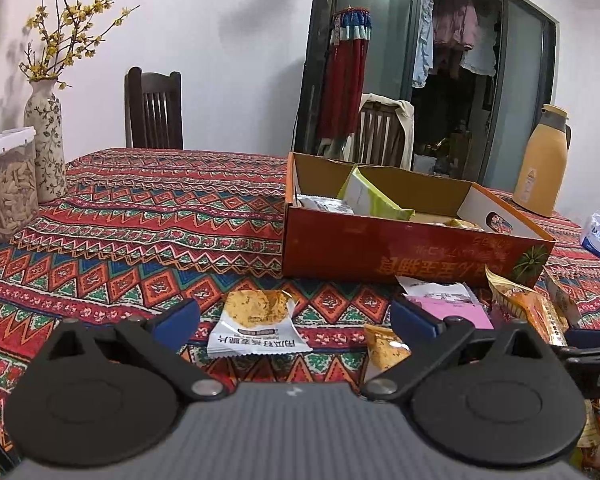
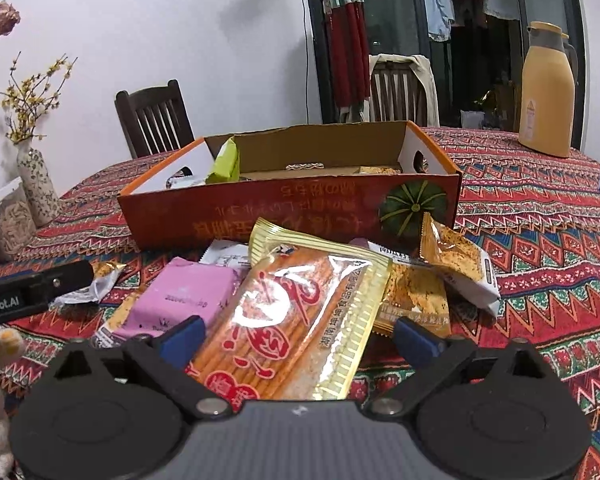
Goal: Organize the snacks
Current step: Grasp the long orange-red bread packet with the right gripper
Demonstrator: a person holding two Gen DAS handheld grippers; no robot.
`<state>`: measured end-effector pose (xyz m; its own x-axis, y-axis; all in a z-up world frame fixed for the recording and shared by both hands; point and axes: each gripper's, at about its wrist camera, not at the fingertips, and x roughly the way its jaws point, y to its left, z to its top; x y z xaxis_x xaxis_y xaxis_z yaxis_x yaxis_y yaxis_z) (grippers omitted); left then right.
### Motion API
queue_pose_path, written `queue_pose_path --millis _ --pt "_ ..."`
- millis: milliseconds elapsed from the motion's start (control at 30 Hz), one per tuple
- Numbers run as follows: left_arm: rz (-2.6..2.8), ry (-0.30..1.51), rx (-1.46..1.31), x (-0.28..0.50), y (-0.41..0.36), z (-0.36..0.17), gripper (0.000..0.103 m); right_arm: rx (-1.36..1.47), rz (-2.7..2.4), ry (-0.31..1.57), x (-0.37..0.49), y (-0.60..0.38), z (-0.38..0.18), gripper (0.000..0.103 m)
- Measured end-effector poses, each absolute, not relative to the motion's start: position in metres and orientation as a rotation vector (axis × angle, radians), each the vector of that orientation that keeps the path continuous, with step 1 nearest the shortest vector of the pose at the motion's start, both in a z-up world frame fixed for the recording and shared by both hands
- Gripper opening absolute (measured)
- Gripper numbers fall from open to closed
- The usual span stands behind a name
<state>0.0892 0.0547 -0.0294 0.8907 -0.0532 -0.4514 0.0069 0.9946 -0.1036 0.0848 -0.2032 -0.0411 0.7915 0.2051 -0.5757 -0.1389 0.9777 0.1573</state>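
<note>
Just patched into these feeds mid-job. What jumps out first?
The big gold-and-red snack pack fills the right wrist view, lying between the open right gripper fingers atop a pile of packets. Behind it stands the orange box, already holding a few snacks. In the left wrist view, a white cracker packet lies alone on the tablecloth between the open left gripper fingers.

My left gripper (image 1: 294, 320) fills the lower part of its own view, angled downward, jaws spread wide with nothing pressed between the blue pads (image 1: 180, 320). My right gripper (image 2: 298, 338) sits low in its view, also tilted down, jaws wide. In the right view, the left gripper's finger pokes in at the left edge.
</note>
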Motion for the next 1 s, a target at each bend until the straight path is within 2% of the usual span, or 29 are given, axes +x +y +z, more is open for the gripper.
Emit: queue_pose_path --millis 167,367,433,767,1000 --pt "-0.031 0.474 -0.104 0.09 0.055 -0.03 0.103 0.138 0.206 0.648 0.084 -0.204 -0.045 0.065" --pt "-0.029 0.476 -0.104 0.09 0.055 -0.031 0.103 0.154 0.255 0.634 0.08 -0.203 -0.044 0.044" --pt "-0.029 0.478 -0.104 0.091 0.055 -0.031 0.103 0.158 0.262 0.624 0.078 -0.203 -0.043 0.04" --pt "0.009 0.491 -0.081 0.091 0.051 -0.027 0.103 0.171 0.269 0.527 0.063 -0.222 -0.027 0.038" --pt "-0.067 0.506 -0.043 0.088 0.021 -0.012 0.103 0.164 0.237 0.455 0.058 -0.245 -0.017 0.038"
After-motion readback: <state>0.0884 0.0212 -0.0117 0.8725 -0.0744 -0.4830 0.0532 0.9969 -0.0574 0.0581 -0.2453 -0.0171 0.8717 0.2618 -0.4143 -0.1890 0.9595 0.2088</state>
